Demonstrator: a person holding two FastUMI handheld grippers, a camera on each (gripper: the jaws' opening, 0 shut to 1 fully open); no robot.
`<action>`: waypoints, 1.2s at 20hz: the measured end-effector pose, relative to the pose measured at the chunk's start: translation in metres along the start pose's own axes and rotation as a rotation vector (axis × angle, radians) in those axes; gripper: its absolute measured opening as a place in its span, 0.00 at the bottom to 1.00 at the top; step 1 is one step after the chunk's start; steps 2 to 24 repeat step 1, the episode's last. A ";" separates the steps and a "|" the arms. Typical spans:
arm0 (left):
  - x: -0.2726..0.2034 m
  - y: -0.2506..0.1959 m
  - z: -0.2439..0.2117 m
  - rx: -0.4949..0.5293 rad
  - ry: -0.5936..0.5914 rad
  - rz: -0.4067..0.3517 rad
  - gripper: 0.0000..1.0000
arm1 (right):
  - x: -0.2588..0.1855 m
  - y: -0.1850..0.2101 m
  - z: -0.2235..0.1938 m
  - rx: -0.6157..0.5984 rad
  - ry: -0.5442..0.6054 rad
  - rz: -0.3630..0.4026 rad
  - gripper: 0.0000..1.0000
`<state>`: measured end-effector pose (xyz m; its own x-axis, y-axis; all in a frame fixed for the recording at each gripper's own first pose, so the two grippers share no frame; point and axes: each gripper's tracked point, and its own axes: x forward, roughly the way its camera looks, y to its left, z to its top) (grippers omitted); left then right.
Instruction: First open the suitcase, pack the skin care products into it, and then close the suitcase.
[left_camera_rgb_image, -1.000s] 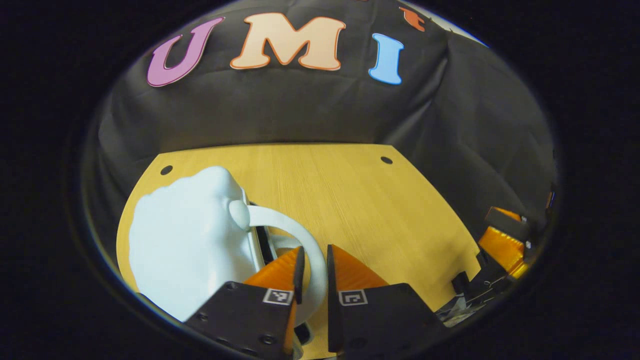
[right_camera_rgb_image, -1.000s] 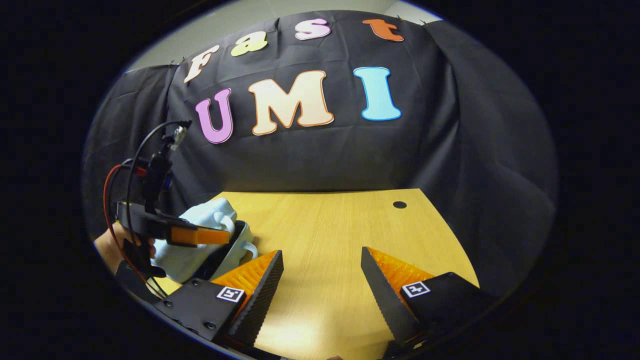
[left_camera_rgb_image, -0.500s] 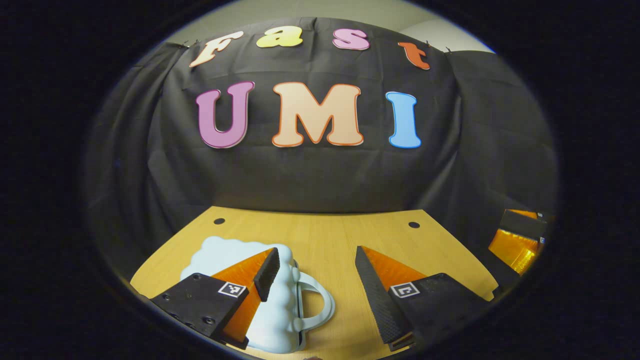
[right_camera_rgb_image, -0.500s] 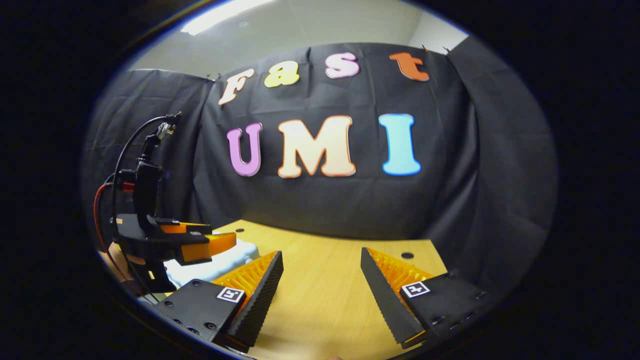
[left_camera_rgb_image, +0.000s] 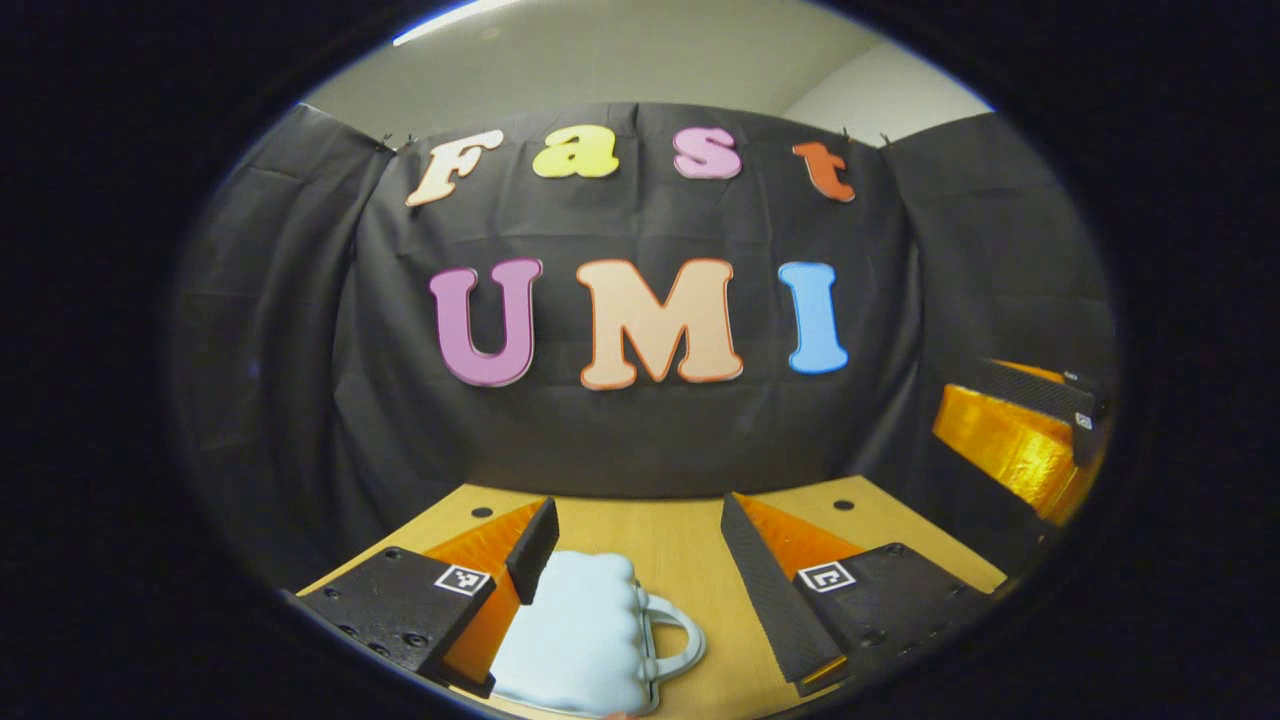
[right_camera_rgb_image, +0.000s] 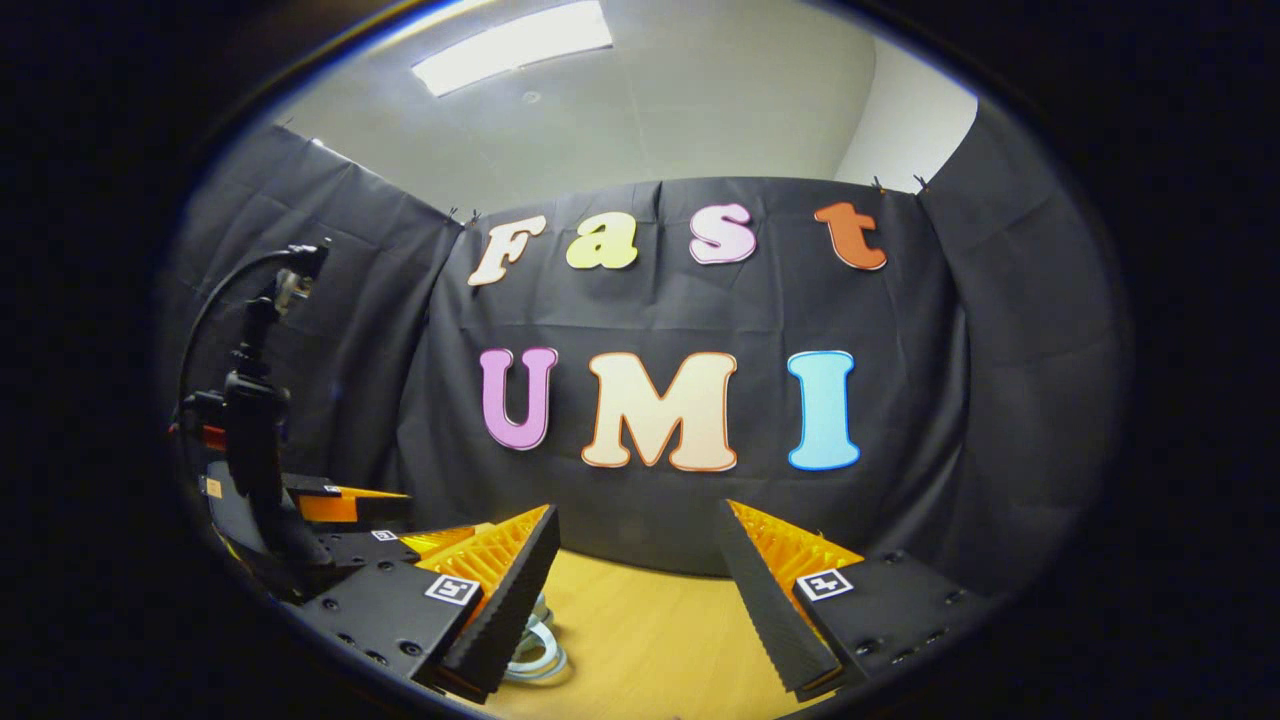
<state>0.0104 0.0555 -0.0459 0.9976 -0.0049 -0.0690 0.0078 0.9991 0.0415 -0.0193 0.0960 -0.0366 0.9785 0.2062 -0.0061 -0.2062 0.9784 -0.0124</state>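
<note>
A pale blue shell suitcase (left_camera_rgb_image: 575, 640) lies on the wooden table (left_camera_rgb_image: 680, 530) with its lid down and its loop handle (left_camera_rgb_image: 682, 640) pointing right. My left gripper (left_camera_rgb_image: 637, 503) hovers open above and behind it, one finger over the shell, touching nothing. The right gripper (right_camera_rgb_image: 637, 508) is open and holds nothing, raised toward the booth wall. Beneath its left finger, the handle (right_camera_rgb_image: 535, 642) peeks out in the right gripper view. In that view the left gripper (right_camera_rgb_image: 385, 515) shows at the left; in the left gripper view the right gripper (left_camera_rgb_image: 1010, 440) shows at the far right.
Two round holes (left_camera_rgb_image: 481, 512) mark the table's far edge, close to the black cloth wall. Bare tabletop (right_camera_rgb_image: 650, 640) stretches to the right of the suitcase. A cable loops over the left gripper's body (right_camera_rgb_image: 250, 420).
My left gripper let go of the suitcase handle and opened. Both grippers rose and tilted up toward the wall. The suitcase went from slightly ajar to lying flat with its lid down.
</note>
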 end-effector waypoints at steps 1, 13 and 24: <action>-0.001 0.003 0.007 0.008 -0.010 -0.010 0.95 | 0.000 0.005 0.008 0.002 -0.019 -0.011 1.00; -0.001 0.003 0.007 0.008 -0.010 -0.010 0.95 | 0.000 0.005 0.008 0.002 -0.019 -0.011 1.00; -0.001 0.003 0.007 0.008 -0.010 -0.010 0.95 | 0.000 0.005 0.008 0.002 -0.019 -0.011 1.00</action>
